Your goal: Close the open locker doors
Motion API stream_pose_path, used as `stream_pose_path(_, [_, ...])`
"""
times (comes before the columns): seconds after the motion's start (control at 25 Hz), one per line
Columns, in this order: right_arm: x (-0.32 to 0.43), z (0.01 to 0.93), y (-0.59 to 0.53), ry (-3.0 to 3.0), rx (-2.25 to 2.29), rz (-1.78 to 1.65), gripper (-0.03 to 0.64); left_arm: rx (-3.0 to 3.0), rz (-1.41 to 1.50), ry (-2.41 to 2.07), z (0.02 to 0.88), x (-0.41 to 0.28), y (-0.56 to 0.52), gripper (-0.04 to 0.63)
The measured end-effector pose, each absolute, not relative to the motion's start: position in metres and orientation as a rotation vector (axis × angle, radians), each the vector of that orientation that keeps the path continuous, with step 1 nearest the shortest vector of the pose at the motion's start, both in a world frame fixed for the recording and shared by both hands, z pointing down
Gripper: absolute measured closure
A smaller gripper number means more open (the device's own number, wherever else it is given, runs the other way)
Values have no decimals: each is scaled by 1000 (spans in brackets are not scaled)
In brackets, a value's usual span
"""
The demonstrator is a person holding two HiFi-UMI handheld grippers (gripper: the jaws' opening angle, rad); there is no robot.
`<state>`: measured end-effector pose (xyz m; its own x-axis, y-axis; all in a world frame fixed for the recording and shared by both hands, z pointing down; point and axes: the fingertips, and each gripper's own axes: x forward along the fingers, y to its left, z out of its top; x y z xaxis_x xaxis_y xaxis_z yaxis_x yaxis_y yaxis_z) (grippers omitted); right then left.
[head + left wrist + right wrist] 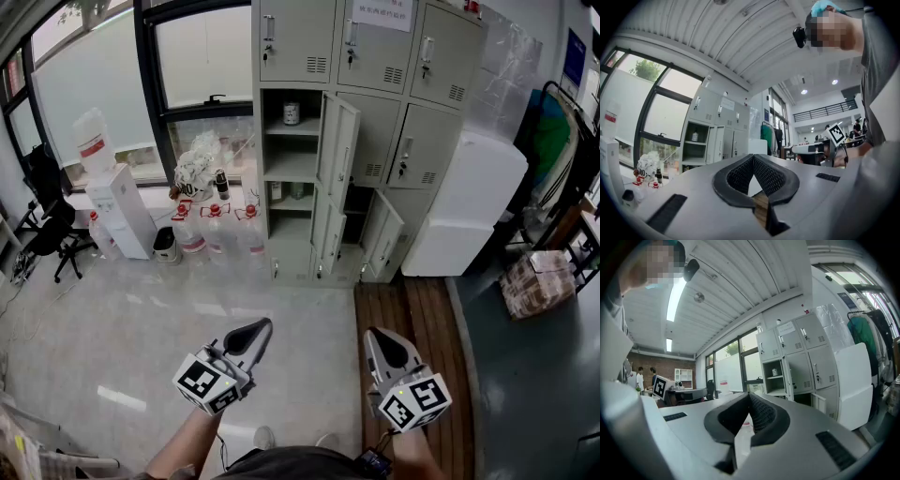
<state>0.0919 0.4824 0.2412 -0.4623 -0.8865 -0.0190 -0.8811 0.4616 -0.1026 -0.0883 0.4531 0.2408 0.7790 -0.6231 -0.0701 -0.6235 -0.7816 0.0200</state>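
Left claw (262, 325) and right claw (371, 335) pressed together, empty, locker doors (338, 142) open beyond

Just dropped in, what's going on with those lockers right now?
A person stands back from the lockers, holding the left gripper and the right gripper level in front of them. Both are shut and empty. Neither is touching anything. An upper door and two lower doors hang open.
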Motion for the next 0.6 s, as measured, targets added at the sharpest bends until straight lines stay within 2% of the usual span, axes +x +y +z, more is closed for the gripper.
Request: stream_pose_path(0.6, [103, 242, 480, 2628, -1557, -119, 606, -2948, 61, 1005, 244, -68, 453, 584])
